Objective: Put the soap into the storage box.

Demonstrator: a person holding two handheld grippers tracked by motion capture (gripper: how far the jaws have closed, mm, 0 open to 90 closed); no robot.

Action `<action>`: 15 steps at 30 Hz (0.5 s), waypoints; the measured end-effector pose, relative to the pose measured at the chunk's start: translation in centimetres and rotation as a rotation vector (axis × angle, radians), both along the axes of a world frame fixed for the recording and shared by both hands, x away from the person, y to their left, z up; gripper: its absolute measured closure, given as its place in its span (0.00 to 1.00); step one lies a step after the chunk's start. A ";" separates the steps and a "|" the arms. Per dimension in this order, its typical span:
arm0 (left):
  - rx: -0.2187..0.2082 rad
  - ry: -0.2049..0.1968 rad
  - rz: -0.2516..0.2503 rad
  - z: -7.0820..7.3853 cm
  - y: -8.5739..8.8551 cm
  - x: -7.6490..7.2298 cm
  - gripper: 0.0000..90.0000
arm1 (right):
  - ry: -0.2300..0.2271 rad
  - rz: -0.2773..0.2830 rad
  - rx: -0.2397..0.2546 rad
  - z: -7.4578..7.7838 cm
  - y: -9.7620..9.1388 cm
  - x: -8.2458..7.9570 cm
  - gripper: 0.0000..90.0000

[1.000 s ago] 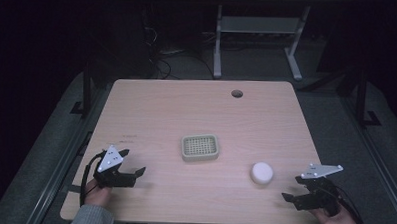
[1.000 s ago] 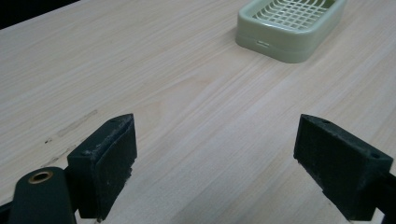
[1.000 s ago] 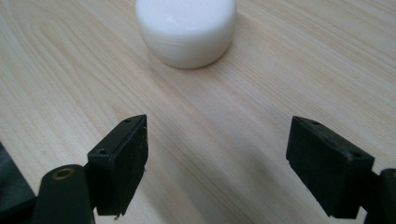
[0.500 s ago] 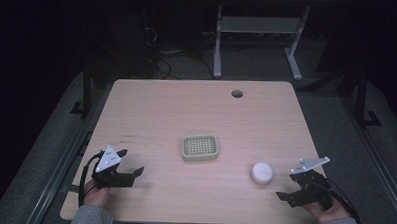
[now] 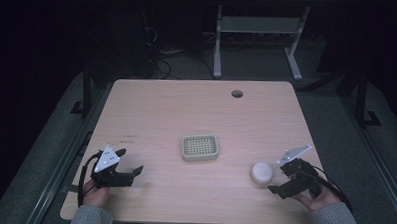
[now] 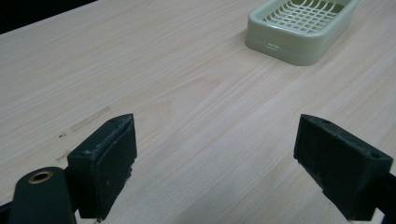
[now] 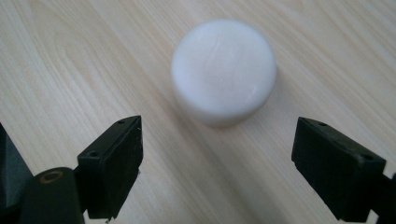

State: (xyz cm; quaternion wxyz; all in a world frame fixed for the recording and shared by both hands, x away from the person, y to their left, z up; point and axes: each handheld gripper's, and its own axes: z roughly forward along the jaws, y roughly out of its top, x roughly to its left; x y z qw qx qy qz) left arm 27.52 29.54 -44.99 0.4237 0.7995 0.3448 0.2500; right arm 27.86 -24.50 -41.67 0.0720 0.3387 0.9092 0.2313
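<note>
high view: right gripper [image 5: 279, 180] has slid in vs 1 s ago, fingers spread wide, now just beside white soap bar [image 5: 262, 172] on tabletop [image 5: 156, 110]; grasp looks next. left gripper [image 5: 129, 163] idle, fingers apart, soap dish [image 5: 200, 147] mid-tabletop.

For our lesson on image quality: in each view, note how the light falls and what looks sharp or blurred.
High view: the table is evenly lit, the surroundings nearly black. Left gripper view: the wood grain is crisp, the green soap dish fairly sharp. Right gripper view: the white soap looks soft and bright, with a faint shadow beneath it.
</note>
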 end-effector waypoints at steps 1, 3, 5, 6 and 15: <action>0.001 0.000 -0.001 0.0 0.0 0.0 0.14 | 0.000 0.000 0.000 0.0 0.0 0.0 0.18; 0.001 0.000 -0.001 0.0 0.0 0.0 0.14 | 0.007 0.009 -0.001 0.2 0.3 0.3 0.18; -0.001 0.001 0.000 0.0 0.0 0.0 0.14 | 0.011 0.018 -0.010 0.2 0.8 0.7 0.18; -0.001 0.000 0.000 0.0 0.0 0.0 0.14 | 0.018 0.022 -0.016 0.2 1.0 0.9 0.18; -0.009 0.005 0.005 0.0 0.1 0.0 0.14 | 0.045 0.038 -0.053 0.1 2.1 2.2 0.18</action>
